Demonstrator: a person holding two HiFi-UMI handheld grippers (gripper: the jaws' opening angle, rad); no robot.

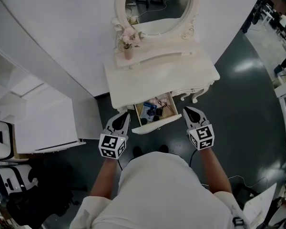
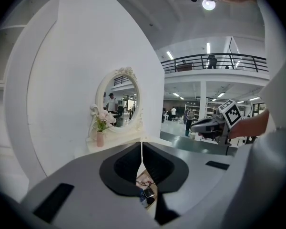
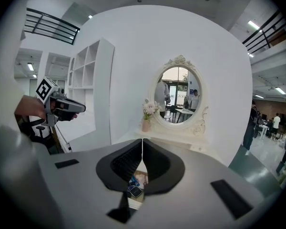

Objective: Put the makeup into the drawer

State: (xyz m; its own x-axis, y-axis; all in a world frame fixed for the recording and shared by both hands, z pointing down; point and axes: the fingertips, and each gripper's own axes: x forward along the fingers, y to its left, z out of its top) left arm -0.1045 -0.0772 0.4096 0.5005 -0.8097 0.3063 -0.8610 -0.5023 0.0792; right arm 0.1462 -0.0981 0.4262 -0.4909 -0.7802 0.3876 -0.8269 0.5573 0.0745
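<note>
Task progress: I judge it all but finished; the makeup (image 1: 152,110) already lies inside the drawer (image 1: 156,124), a jumble of small dark and pale items I cannot name one by one
Counter top: the white counter (image 1: 157,75) looks bare of makeup in the head view; only the flower vase (image 1: 127,46) stands on its raised back shelf, below the oval mirror (image 1: 157,4)
What is left: as I read it, nothing more to load; the drawer stands pulled out toward me, so pushing it in would be the one step remaining, if that is wanted at all
State of left tool (image 1: 125,115): clenched, its jaws pressed together along their front edge in the left gripper view, with nothing caught between them
State of right tool (image 1: 187,110): clenched too, jaws meeting in a thin seam in the right gripper view, and empty
Makeup relative to the tools: it sits between them and a little ahead; the left tool points in just beside the drawer's left front corner, the right tool just beside its right front corner
From each tool's own camera: the makeup shows below and beyond the closed jaw tips, down in the drawer, apart from them
Contact: I cannot tell whether either tip touches the drawer's woodwork; neither touches the makeup
</note>
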